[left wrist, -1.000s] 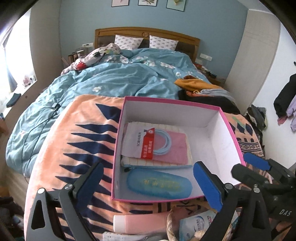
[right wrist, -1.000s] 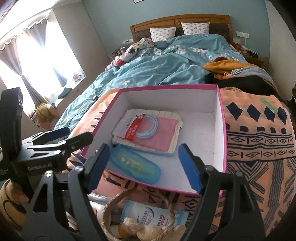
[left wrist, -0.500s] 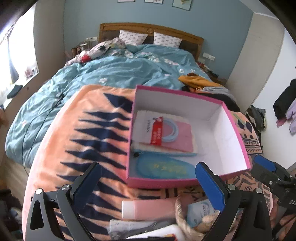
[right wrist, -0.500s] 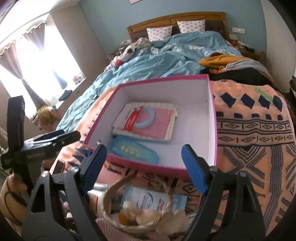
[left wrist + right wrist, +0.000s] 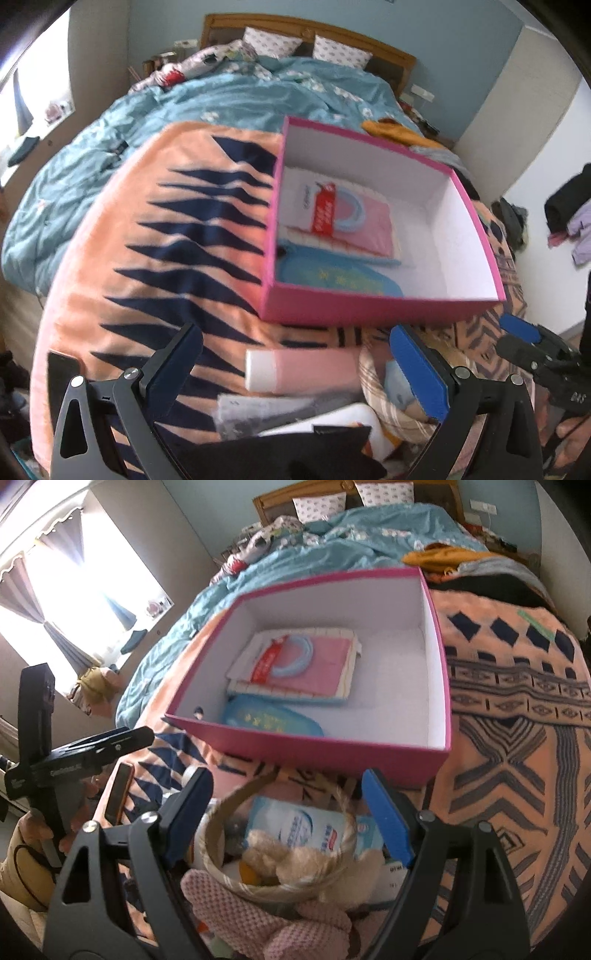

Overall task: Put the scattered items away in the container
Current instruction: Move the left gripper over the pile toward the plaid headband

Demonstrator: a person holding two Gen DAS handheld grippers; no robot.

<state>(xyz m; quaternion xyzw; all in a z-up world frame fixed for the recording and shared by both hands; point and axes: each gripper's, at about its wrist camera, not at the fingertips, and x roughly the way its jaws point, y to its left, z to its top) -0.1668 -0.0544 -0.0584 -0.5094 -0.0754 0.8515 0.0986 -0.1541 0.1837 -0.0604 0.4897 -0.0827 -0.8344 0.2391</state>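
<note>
Right wrist view: both grippers [image 5: 286, 808] [image 5: 295, 363] dropped from pink cardboard box [image 5: 332, 744] toward clutter, jaws wide, empty; next pick pending

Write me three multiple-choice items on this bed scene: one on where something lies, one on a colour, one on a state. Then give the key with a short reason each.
1. Where does the blue case lie?
A. Inside the box, at its near wall
B. On the orange blanket beside the box
C. On the pillows

2. What colour is the outside of the box?
A. Green
B. Pink
C. Yellow

3. How do the jaws of the right gripper stand?
A. Shut on the pink tube
B. Shut on the box wall
C. Open, gripping nothing

Key: 1 A, the case rests on the box floor just behind the near wall. 2 B, the outer walls and rim are pink, the inside white. 3 C, the blue pads stand wide apart above the pile of loose items and press on nothing.
</note>
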